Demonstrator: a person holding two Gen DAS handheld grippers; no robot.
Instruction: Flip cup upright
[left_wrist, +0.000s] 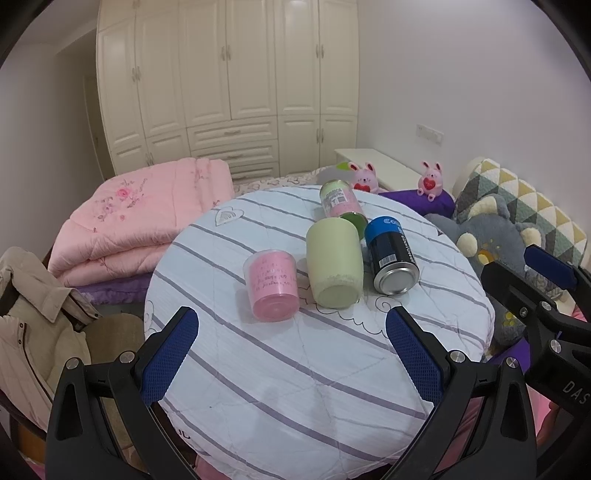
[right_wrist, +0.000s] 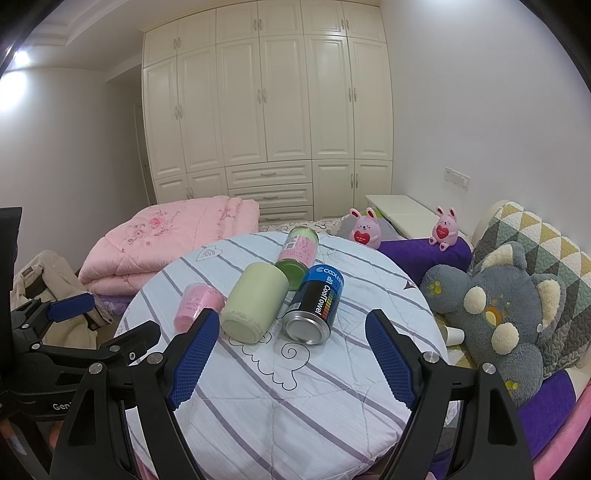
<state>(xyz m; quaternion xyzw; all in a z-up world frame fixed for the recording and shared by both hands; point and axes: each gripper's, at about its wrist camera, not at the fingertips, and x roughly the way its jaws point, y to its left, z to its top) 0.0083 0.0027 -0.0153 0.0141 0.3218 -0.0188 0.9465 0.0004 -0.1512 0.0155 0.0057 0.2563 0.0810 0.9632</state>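
A pale green cup (left_wrist: 334, 260) lies on its side in the middle of the round striped table (left_wrist: 295, 369), its base toward me; it also shows in the right wrist view (right_wrist: 255, 304). A pink plastic cup (left_wrist: 272, 282) lies on its side just left of it, and shows in the right wrist view (right_wrist: 197, 306) too. My left gripper (left_wrist: 291, 354) is open and empty, short of the cups. My right gripper (right_wrist: 291, 358) is open and empty, just in front of the green cup and a can.
A blue and black can (left_wrist: 391, 254) lies right of the green cup. A green-lidded pink jar (left_wrist: 341, 203) lies behind them. A folded pink quilt (left_wrist: 147, 221) is at left, a grey plush toy (right_wrist: 506, 314) at right, a jacket (left_wrist: 33, 314) at near left.
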